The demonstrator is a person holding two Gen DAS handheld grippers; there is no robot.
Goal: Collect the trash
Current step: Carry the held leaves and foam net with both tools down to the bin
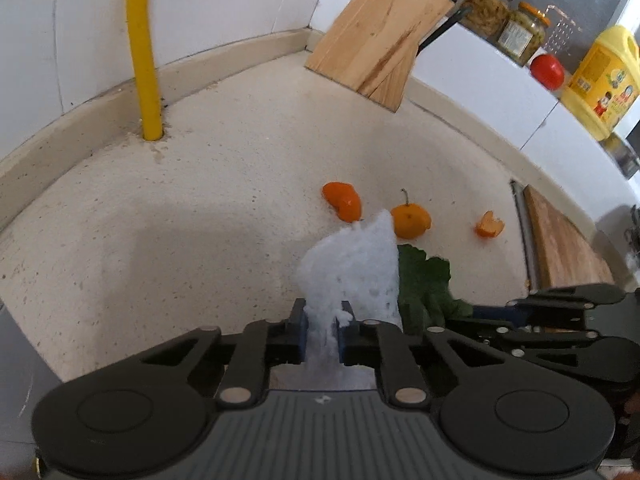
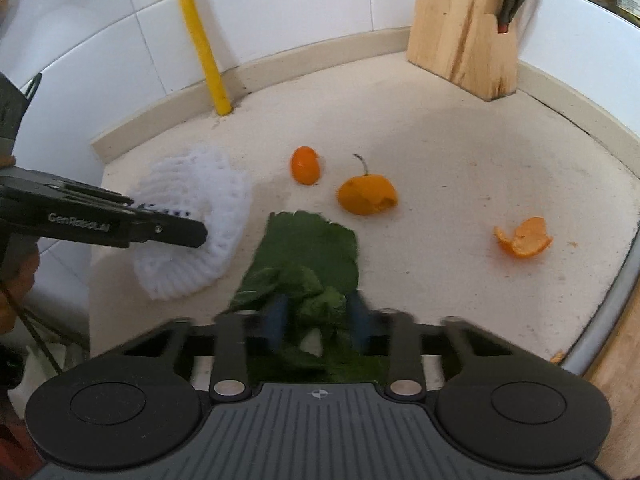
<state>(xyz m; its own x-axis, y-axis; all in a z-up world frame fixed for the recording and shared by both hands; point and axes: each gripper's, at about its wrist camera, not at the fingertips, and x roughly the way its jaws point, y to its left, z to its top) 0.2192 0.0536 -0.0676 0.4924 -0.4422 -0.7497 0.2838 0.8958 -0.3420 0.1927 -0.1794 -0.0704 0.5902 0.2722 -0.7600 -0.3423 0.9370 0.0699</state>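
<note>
L gripper pinching foam fruit net; R gripper nipped on green leaf. Lift both clear w/o dragging; 3 orange peels left on worktop.

Right gripper fingers motion-blurred, green leaf base hidden under them; white foam net covers part of leaf in left view; yellow pipe cut off at top edge

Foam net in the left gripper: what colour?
White foam net, clearest in the right wrist view.
</note>
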